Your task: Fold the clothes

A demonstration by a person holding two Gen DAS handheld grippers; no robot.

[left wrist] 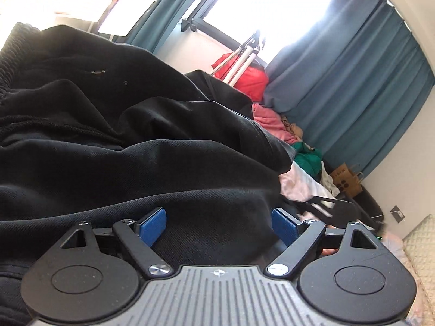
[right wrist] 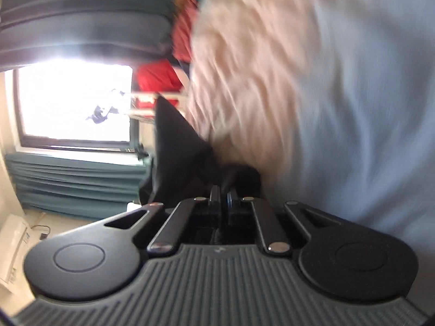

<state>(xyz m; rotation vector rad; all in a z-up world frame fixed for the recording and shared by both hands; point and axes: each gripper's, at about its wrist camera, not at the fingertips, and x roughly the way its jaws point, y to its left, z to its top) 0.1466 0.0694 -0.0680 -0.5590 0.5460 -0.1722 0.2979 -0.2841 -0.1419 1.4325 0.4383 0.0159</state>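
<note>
Daylight from window (left wrist: 261, 8) blown out to white glare; black garment (left wrist: 122, 141) underexposed. Right wrist view heavily motion-blurred. Fisheye bending at edges, both views.

Black garment (left wrist: 130, 146) lies crumpled across my near left view; corner (right wrist: 185, 149) pinched, lifted, in right view.

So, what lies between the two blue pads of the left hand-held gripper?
Only black garment cloth lies between the pads of the open left hand-held gripper, not pinched. This shows in the left wrist view.
</note>
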